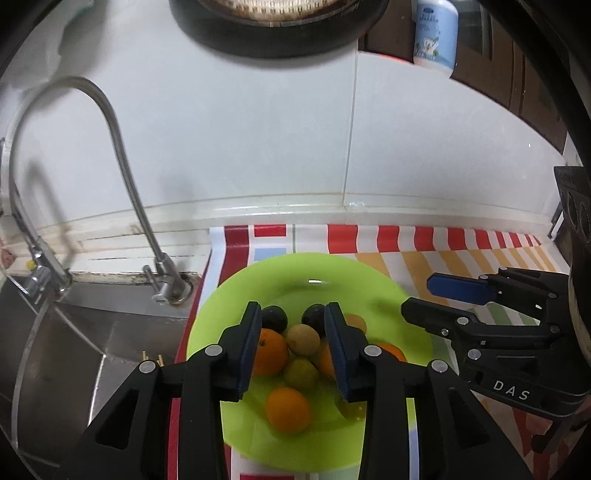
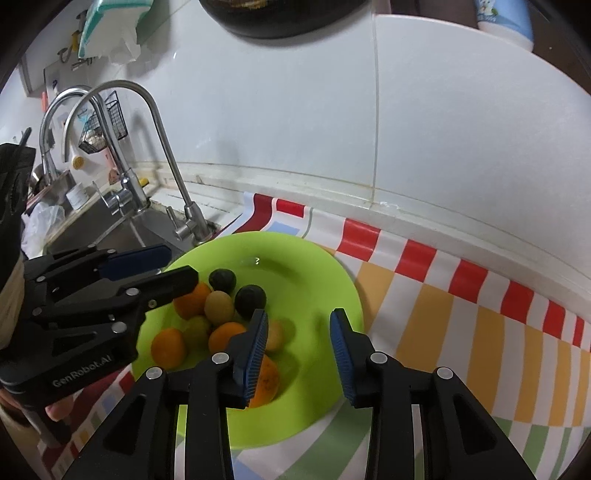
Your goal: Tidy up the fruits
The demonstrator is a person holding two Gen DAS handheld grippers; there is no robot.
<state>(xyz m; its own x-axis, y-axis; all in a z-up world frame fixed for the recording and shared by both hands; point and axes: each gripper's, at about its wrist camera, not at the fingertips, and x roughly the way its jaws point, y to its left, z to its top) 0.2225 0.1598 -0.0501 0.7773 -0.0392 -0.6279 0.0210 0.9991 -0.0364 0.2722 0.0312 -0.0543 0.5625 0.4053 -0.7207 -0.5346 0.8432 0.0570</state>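
Black pan [image 1: 273,33] cut off by top edge, white bottle [image 1: 436,37] cropped at its cap with label print too small to read, orange [image 2: 264,380] half hidden behind right gripper [image 2: 299,354] pad, sink [image 1: 74,350] cropped at left.

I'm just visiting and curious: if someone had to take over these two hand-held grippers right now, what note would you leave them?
Left gripper: open, empty, hovering over the fruit pile.
Right gripper: open, empty, above the right side of the plate.
Fruits: all on the green plate, which sits on the striped mat beside the sink. There are oranges, yellow-green fruits and two dark fruits, mixed in one heap.
Done: nothing sorted that I can see.
Left: pick the fruits out and group them; I see no other container.
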